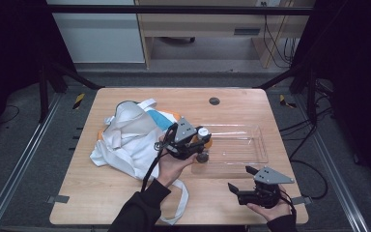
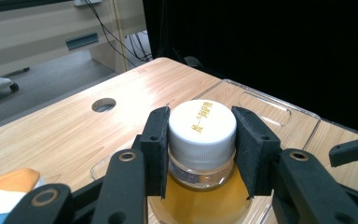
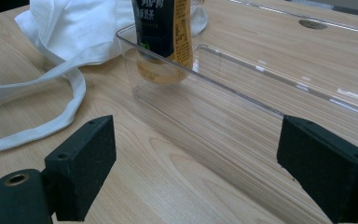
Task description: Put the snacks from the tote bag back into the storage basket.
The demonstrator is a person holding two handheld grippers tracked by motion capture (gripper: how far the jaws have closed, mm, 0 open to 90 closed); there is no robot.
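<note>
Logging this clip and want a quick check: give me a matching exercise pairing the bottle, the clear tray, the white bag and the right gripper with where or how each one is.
Things:
1. bottle
2. clear tray
3. white bag
4. right gripper

States:
a. lies crumpled on the left part of the table
b. jaws wide apart, holding nothing
c. clamped at the cap by the left gripper
d. sits right of the bag, bottle at its left end

Pairs: 1-c, 2-d, 3-a, 4-b

Gold Chinese lettering on bottle cap (image 2: 202,125), illegible
</note>
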